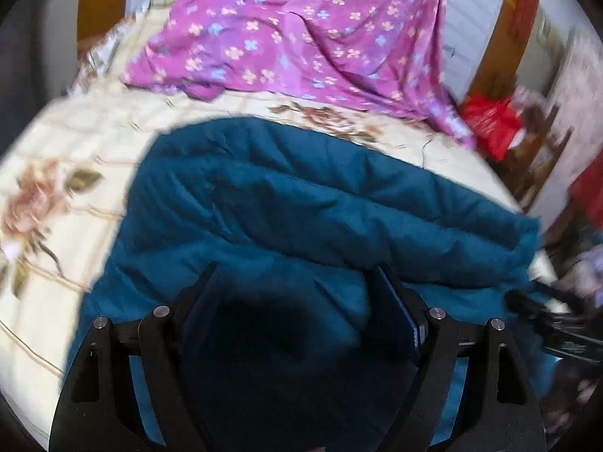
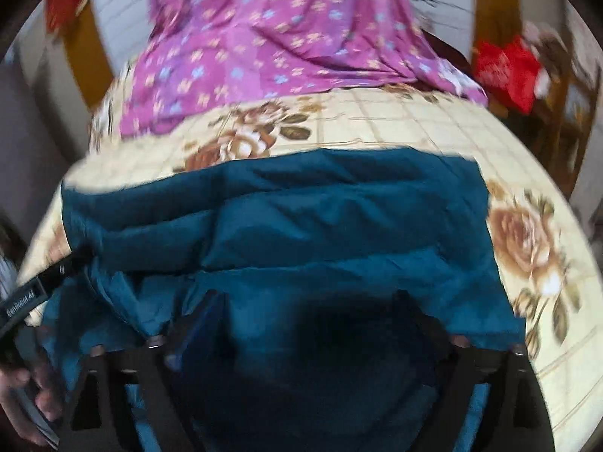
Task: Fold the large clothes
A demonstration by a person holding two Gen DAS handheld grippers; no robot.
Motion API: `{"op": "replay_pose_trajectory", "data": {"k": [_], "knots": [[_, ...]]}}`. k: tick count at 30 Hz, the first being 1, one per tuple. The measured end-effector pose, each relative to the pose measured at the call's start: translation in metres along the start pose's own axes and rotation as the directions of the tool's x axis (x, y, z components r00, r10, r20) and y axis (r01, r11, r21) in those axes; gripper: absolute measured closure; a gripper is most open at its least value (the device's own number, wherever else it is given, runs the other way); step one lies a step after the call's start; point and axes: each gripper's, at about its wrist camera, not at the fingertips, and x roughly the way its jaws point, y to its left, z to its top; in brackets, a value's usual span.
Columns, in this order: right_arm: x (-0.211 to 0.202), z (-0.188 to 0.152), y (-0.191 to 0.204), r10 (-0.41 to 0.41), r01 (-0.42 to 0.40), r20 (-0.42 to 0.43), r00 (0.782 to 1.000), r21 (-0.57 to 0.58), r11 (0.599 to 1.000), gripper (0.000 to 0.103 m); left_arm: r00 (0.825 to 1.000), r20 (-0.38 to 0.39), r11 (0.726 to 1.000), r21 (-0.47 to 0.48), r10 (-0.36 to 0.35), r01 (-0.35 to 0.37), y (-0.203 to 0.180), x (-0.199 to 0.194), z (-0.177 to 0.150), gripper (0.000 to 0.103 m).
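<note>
The teal padded garment [image 1: 301, 203] lies folded on the bed [image 1: 56, 150]. Left gripper [image 1: 297, 282] and right gripper [image 2: 305, 301] jaws stand released above it. Judged soft, bulky, slippery: grasp at hem corners

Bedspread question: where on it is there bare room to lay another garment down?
A bare strip of the flowered bedspread runs between the teal coat and the purple floral cloth. More lies bare to the coat's left and right. The near middle is crowded by the coat itself.
</note>
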Motion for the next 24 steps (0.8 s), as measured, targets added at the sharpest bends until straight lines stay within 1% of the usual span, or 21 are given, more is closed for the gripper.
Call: {"op": "replay_pose_trajectory", "data": {"k": [1,2,3,5,6,8,9,10,12,15,18,20,21,23,24], "knots": [[0.004,0.002,0.004,-0.021,0.022,0.006,1.0,-0.02,1.0,0.003,1.0,-0.019,1.0,-0.023,0.021,-0.021,0.007,0.009,0.001,0.023],[0.015,0.004,0.004,-0.041,0.041,0.001,0.999,-0.02,0.999,0.002,0.999,-0.041,0.998,-0.057,0.026,-0.029,0.015,0.016,0.002,0.023],[0.024,0.006,-0.002,-0.045,0.045,-0.023,0.999,-0.005,0.999,0.002,0.997,-0.071,0.994,-0.104,0.039,-0.046,0.027,0.026,0.003,0.023],[0.045,0.008,-0.019,-0.041,0.045,-0.062,0.997,0.056,0.997,0.002,0.993,-0.095,0.985,-0.151,0.074,-0.088,0.048,0.038,0.003,0.023],[0.052,0.008,-0.029,-0.036,0.042,-0.069,0.997,0.092,0.995,0.001,0.991,-0.091,0.981,-0.16,0.095,-0.108,0.056,0.04,0.003,0.023],[0.064,0.007,-0.05,0.024,-0.011,-0.071,0.997,0.179,0.984,0.0,0.99,-0.085,0.977,-0.172,0.114,-0.127,0.067,0.042,0.003,0.023],[0.066,0.008,-0.055,0.038,-0.025,-0.066,0.997,0.19,0.982,0.0,0.989,-0.084,0.975,-0.177,0.12,-0.133,0.071,0.042,0.002,0.021],[0.069,0.008,-0.057,0.032,-0.021,-0.063,0.997,0.178,0.984,0.0,0.989,-0.084,0.974,-0.181,0.124,-0.138,0.075,0.043,0.0,0.021],[0.076,0.008,-0.058,-0.01,0.023,-0.077,0.997,0.175,0.984,0.0,0.987,-0.086,0.97,-0.194,0.134,-0.148,0.08,0.045,-0.002,0.021],[0.08,0.006,-0.063,-0.009,0.026,-0.081,0.997,0.204,0.979,0.0,0.985,-0.081,0.968,-0.192,0.15,-0.163,0.079,0.045,-0.004,0.021],[0.081,0.008,-0.059,-0.021,0.036,-0.081,0.996,0.195,0.98,0.0,0.985,-0.075,0.968,-0.191,0.153,-0.165,0.08,0.041,-0.008,0.021],[0.073,0.01,-0.057,-0.03,0.041,-0.059,0.998,0.19,0.981,0.003,0.983,-0.048,0.962,-0.205,0.175,-0.181,0.078,0.027,-0.009,0.021],[0.061,0.012,-0.053,-0.05,0.054,-0.029,0.998,0.188,0.981,0.003,0.984,-0.034,0.961,-0.212,0.174,-0.178,0.076,0.021,-0.007,0.022],[0.04,0.02,-0.042,-0.023,0.016,0.037,0.999,0.181,0.983,0.003,0.992,0.022,0.97,-0.212,0.124,-0.116,0.069,0.003,-0.002,0.022],[0.024,0.025,-0.03,0.019,-0.033,0.082,0.996,0.172,0.985,0.003,0.992,0.056,0.975,-0.198,0.112,-0.098,0.066,-0.005,0.0,0.021]]}}
